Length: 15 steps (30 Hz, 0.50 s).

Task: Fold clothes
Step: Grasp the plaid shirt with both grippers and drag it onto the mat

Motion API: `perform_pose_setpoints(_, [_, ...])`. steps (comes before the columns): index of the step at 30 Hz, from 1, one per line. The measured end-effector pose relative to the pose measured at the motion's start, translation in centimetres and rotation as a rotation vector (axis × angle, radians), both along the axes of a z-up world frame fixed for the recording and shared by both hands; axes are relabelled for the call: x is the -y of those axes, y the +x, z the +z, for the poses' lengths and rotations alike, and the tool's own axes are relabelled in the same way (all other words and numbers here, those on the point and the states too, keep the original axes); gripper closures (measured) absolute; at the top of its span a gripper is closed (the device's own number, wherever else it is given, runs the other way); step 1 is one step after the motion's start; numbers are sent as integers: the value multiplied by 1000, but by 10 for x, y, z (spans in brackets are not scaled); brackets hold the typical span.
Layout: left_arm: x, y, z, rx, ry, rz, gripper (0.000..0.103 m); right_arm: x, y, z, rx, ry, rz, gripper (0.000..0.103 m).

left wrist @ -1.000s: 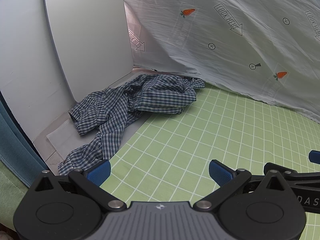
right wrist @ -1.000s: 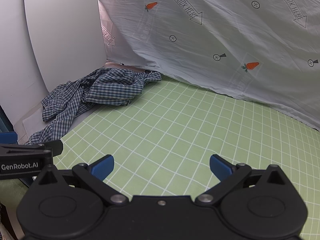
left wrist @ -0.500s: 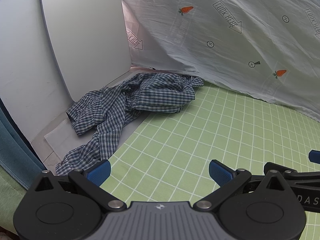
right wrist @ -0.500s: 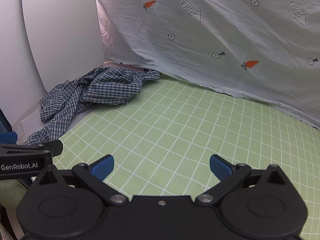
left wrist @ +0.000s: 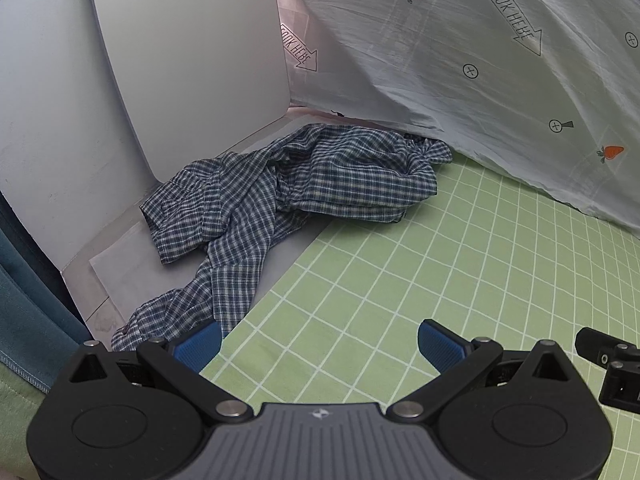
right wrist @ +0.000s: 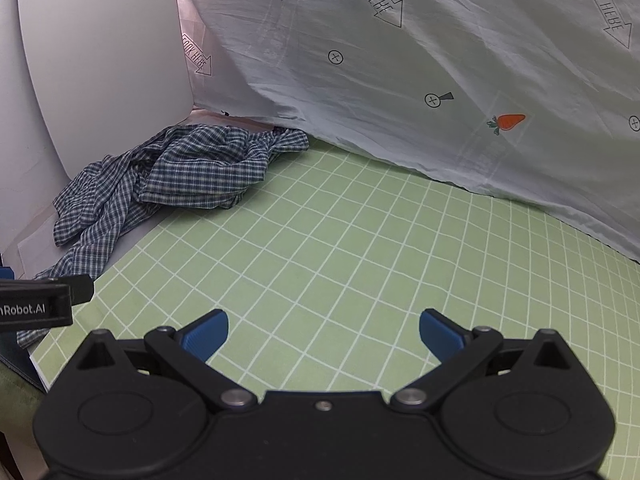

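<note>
Plaid shirt sprawls upper-left to lower-left of frame, nearest our left claw; both claws released, right farther.

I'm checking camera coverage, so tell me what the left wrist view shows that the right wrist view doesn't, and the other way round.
Only the left wrist view shows the teal fabric at its left edge and the left hand-held gripper head-on, open, one pad just over the shirt's trailing end.

Only the right wrist view shows the right hand-held gripper head-on, open over bare mat, and a GenRobot.AI label on the other tool.

Both show the crumpled plaid shirt lying half off the green grid mat, the white panel and the carrot-print sheet.
</note>
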<state>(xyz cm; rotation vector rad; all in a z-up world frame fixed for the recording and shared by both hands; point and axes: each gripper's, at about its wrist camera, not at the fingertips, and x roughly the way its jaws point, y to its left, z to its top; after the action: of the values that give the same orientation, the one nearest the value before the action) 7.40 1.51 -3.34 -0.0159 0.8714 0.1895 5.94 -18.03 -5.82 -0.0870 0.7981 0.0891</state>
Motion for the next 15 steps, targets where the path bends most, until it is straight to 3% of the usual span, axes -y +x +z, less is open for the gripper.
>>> perform_pose_setpoints(7, [-38,68,-25,-67,51,70,0,-17,73,-13,-19,-8,28,1])
perform_pose_setpoints(15, [-88,150,-77,-197,43,159,4,-60,169,-38,-56,2,139,12])
